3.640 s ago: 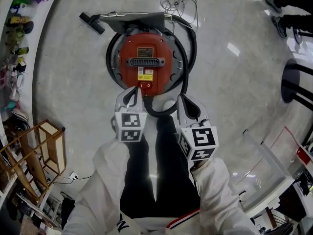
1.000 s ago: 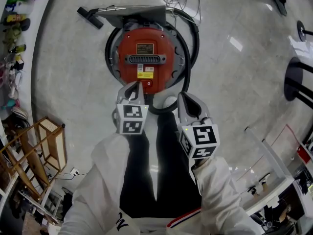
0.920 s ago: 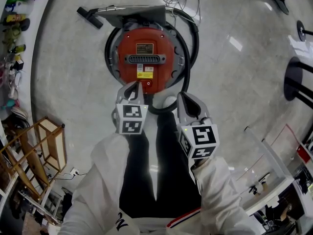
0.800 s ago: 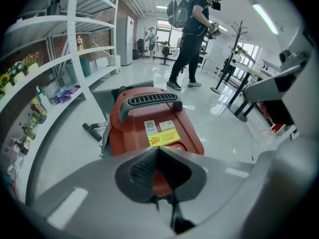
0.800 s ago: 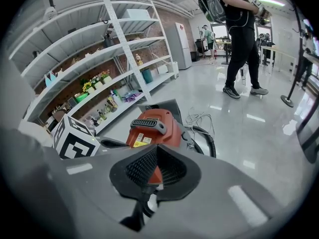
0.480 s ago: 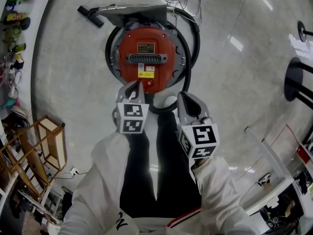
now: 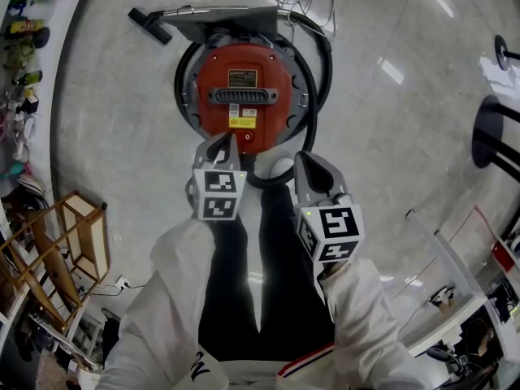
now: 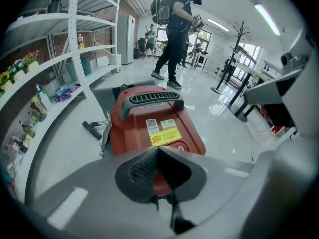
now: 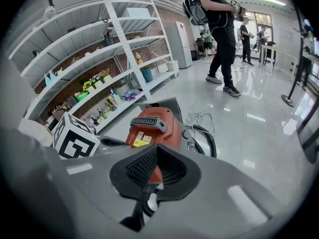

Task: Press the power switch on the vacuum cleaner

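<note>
Vacuum cleaner (image 7: 244, 96) switch (image 7: 248, 137) is seemingly waiting unpressed; left gripper (image 7: 231, 142), jaws pinched together, empty, is hovering just beside it.

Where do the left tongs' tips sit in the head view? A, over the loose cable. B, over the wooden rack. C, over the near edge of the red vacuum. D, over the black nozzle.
C: in the head view the left tongs end right at the near rim of the vacuum, overlapping its red top.
</note>
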A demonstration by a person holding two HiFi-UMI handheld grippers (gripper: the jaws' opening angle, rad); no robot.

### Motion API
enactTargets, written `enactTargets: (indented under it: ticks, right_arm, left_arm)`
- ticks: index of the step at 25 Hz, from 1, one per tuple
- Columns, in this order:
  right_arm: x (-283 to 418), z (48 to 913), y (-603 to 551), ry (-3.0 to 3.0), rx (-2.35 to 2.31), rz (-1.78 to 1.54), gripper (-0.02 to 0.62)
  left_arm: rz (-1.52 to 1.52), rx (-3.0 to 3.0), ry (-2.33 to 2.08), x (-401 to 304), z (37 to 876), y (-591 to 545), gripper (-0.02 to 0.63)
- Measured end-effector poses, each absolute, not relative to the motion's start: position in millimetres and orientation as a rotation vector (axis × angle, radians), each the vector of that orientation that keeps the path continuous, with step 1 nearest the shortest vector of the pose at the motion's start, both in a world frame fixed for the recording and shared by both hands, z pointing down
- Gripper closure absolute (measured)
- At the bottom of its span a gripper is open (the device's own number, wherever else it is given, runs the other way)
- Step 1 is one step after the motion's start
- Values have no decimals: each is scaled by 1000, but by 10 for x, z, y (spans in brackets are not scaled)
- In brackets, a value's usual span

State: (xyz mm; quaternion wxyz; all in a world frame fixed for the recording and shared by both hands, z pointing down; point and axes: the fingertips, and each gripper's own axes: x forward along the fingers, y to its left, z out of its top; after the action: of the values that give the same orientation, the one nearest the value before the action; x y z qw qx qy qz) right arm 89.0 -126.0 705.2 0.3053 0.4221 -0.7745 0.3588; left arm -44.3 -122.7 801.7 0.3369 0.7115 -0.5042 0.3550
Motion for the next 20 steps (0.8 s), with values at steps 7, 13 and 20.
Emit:
enactTargets:
  ticks: [7,13,20]
  right_arm:
    - [895,7088,-1245,-2046,1110,950,595]
    - [894,7084,-1259,-2048,1102,949,595]
    - [939,7105,-1308,-2044,1104,946,595]
  left_arm:
    - [916,1849,-1319,-453,8038,-1222,606]
    - [908,1848,-1331,-463,8025,-1242,606]
    - [949,1839,-1327,-463,8073,-1239,606]
